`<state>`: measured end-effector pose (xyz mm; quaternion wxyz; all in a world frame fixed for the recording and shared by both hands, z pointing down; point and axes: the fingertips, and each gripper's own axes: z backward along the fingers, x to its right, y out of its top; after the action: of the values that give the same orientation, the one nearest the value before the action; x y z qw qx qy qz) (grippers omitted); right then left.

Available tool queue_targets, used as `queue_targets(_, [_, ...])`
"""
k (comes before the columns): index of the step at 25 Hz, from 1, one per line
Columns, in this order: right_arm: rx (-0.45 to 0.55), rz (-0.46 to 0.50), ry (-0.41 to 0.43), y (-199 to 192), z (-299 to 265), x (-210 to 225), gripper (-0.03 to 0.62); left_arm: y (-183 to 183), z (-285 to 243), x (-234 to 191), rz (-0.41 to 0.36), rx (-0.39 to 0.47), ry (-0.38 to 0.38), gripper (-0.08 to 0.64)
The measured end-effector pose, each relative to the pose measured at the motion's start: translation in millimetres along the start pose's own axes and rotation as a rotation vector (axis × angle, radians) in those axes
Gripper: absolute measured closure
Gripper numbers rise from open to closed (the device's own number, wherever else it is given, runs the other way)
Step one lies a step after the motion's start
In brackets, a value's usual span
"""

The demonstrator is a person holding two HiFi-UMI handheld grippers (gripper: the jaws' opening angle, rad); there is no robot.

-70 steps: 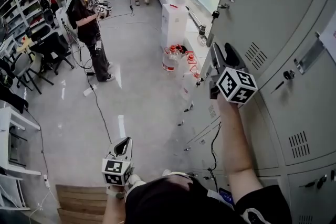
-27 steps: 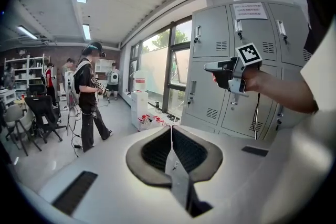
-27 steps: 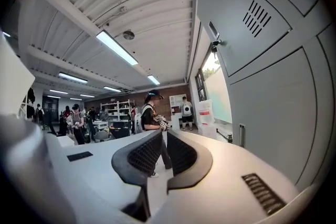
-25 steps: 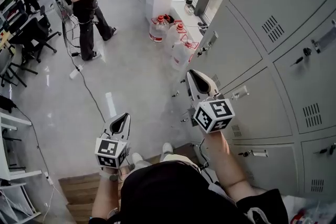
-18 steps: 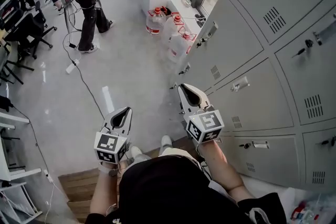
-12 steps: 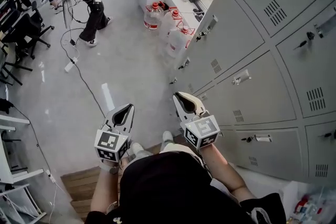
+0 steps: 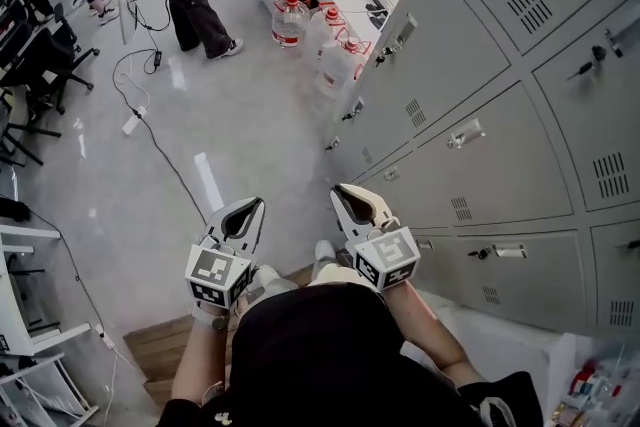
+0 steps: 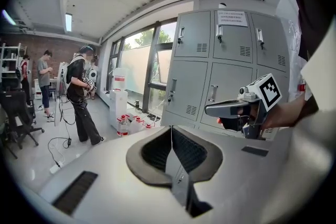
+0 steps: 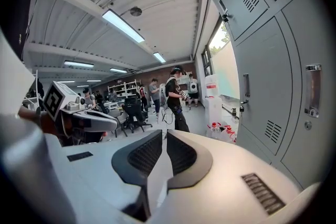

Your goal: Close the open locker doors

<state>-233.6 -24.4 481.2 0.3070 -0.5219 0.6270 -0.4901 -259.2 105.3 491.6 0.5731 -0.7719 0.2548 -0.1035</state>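
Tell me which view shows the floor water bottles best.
The head view: the water bottles stand clustered on the floor by the lockers, red caps clear. The left gripper view and right gripper view show them small and distant.

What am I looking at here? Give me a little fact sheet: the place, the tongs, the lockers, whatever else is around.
Place: indoor workroom with a pale floor
Lockers: grey bank on the right; every door in view looks closed
Left tongs: shut, nothing in them, held low in front of the wearer
Right tongs: shut, nothing in them, nearer the lockers but not touching a door
Nearby: water bottles on the floor beside the lockers; a person in black standing farther off
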Motion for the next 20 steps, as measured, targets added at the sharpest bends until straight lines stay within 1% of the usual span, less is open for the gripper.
queue_targets(8, [-0.004, -0.032, 0.009, -13, 6, -6, 0.540, -5, 3, 6, -0.011, -0.012, -0.012, 0.538])
queue_targets(20, [-0.018, -0.071, 0.009, -27, 20, -7, 0.540, -10, 3, 22, -0.002, -0.018, -0.013, 0.538])
